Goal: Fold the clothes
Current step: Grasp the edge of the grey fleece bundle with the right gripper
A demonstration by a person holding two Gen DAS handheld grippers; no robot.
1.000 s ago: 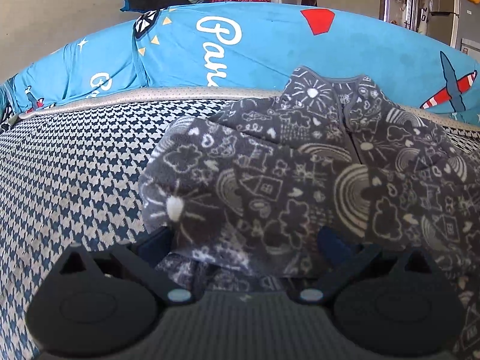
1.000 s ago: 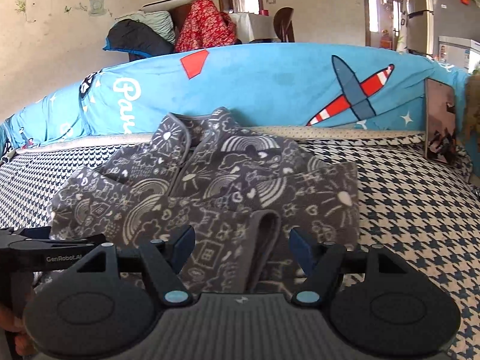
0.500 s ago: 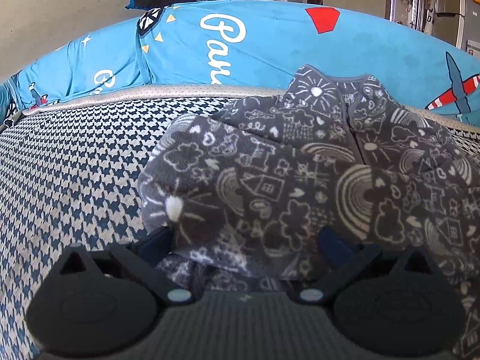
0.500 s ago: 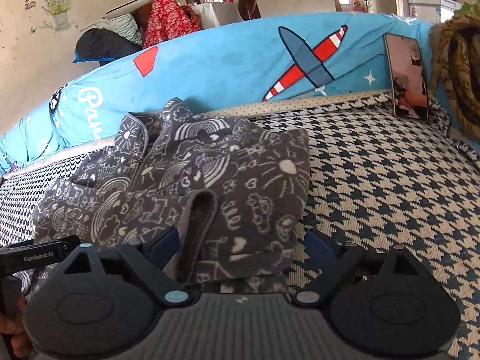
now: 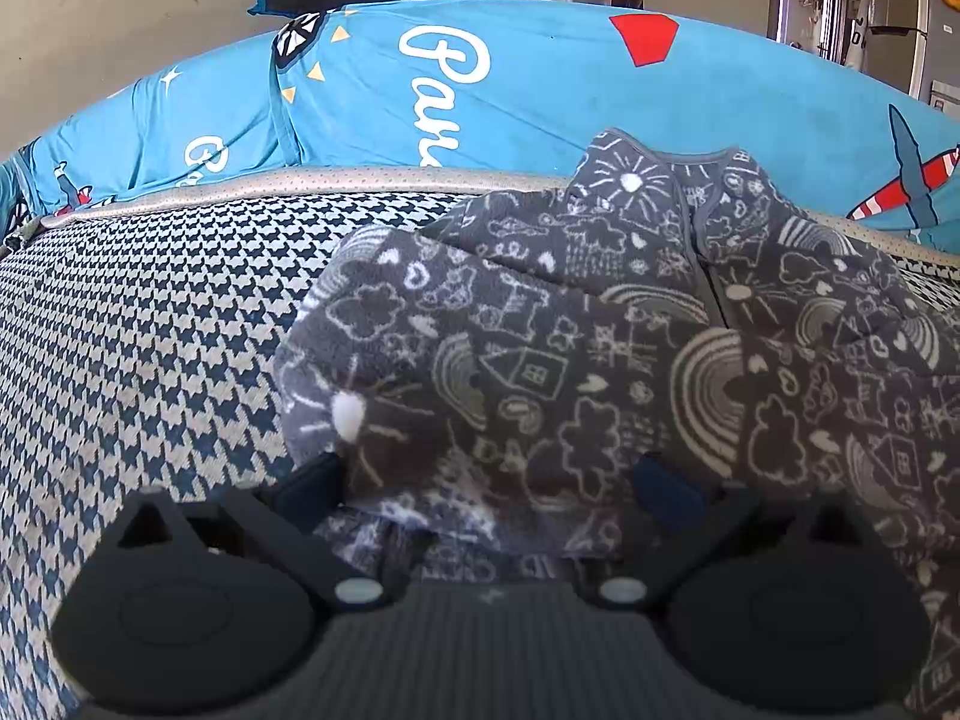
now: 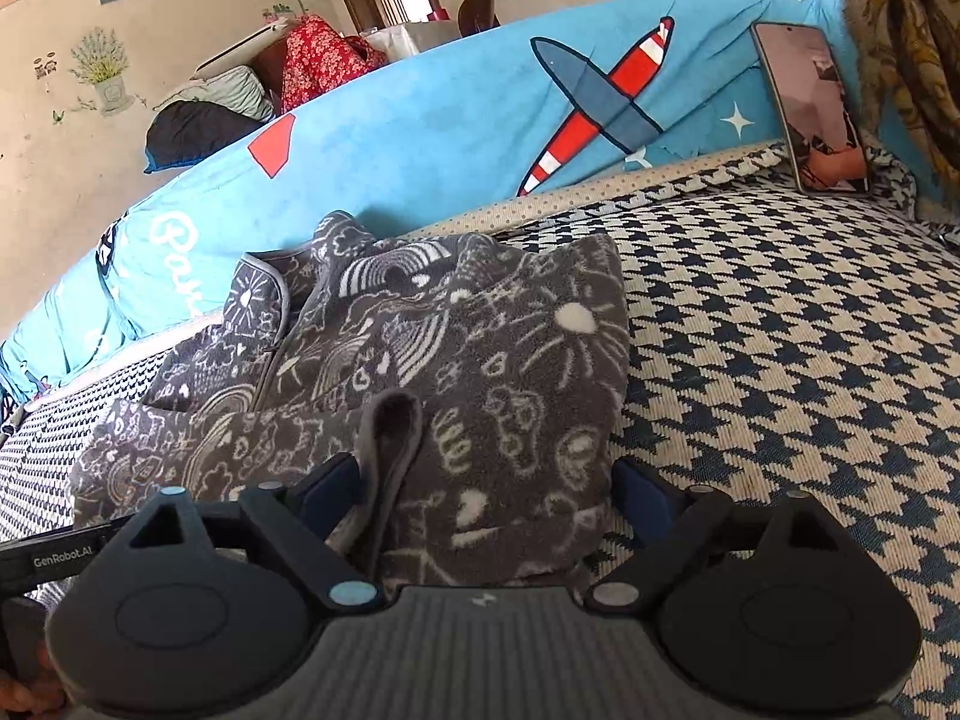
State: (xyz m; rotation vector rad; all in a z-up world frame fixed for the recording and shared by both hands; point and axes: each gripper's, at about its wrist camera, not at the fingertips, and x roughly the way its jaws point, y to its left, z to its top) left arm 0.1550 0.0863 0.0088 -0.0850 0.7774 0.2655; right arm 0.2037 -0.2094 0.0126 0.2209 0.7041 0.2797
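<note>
Grey fleece jacket (image 6: 420,372) with white doodle print, lying part-folded on the houndstooth sofa cover (image 6: 780,360), collar end toward the blue airplane-print backrest cover (image 6: 450,120). Sleeves apparently already brought in across the body, one grey-trimmed cuff (image 6: 390,420) resting on top near the front edge; bundle lumpy rather than flat, so judged about midway. Probably left: gripping the near hem, doubling it over toward the collar, smoothing. Right gripper (image 6: 480,486) spread wide, having just been opening, near edge of the fleece lying between the blue pads (image 6: 642,492) without visible pinching; released. Left gripper (image 5: 486,480) likewise spread at the other near corner, fleece draped between and over the pads (image 5: 666,489), no squeeze visible; read as released, though cloth hides part of the contact. Farther out, a phone (image 6: 810,114) propped against the backrest at the right, well apart from the jacket, beside a mustard patterned cloth (image 6: 900,48); heaped clothes (image 6: 252,102) behind the sofa.
</note>
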